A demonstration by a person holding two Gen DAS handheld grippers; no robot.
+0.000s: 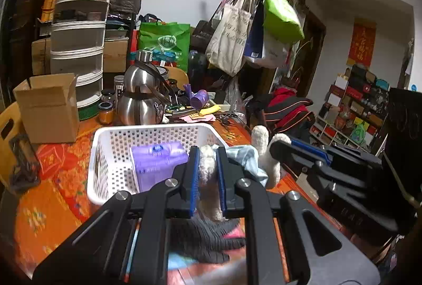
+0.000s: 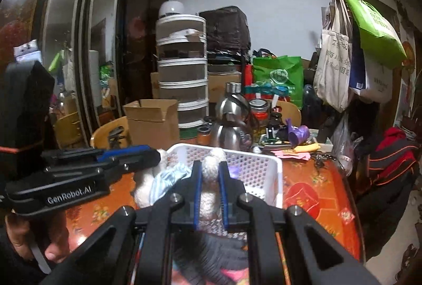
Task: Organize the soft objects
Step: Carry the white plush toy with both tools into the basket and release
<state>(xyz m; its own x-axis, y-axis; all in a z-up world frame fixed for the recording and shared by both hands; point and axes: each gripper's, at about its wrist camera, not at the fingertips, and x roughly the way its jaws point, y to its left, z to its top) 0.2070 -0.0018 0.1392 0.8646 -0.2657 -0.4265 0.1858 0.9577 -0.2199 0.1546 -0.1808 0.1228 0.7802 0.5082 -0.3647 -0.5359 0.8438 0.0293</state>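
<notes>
While both grippers clamp one white fuzzy cloth (image 1: 208,174), left gripper (image 1: 207,179) and right gripper (image 2: 209,187) each pinch an end. Its long axis spans between them; the white basket (image 1: 110,153) sits just beyond, frame centre.

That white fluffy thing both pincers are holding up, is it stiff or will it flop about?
Probably floppy: the white fluffy cloth bulges between the right gripper, and sags beside the left gripper. It looks light for its size. Its fuzzy pile likely resists slipping.
</notes>
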